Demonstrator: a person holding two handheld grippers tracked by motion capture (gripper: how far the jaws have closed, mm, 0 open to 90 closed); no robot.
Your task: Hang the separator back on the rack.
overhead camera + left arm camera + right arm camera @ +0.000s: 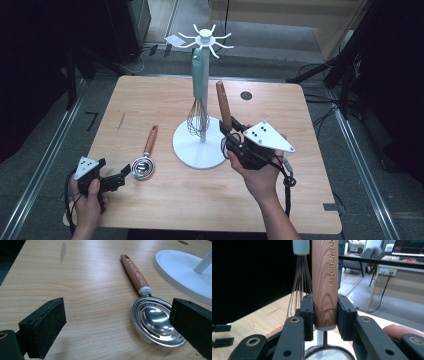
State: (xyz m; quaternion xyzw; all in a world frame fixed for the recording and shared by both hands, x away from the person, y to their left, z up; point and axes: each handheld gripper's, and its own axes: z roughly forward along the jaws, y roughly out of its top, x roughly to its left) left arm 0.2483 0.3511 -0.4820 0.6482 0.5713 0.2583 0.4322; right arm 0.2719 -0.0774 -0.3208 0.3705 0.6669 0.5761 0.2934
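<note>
My right gripper (231, 131) is shut on the wooden handle (223, 105) of a mesh strainer, held upright just right of the white stand's pole. In the right gripper view the pads (307, 315) clamp the handle (325, 282) low down, with the mesh (328, 355) below the jaws. A mint-handled whisk (198, 100) hangs from the stand's hooks (205, 39). My left gripper (125, 175) rests open at the front left, its jaws on either side of a steel slotted scoop (155, 322) with a wooden handle (135, 275); the right-hand jaw partly hides the bowl.
The stand's round white base (199, 150) sits mid-table, close to the right of the scoop (142, 167). A dark round mark (246, 95) lies on the far side of the wooden table (150, 100). Black frames and cables surround the table.
</note>
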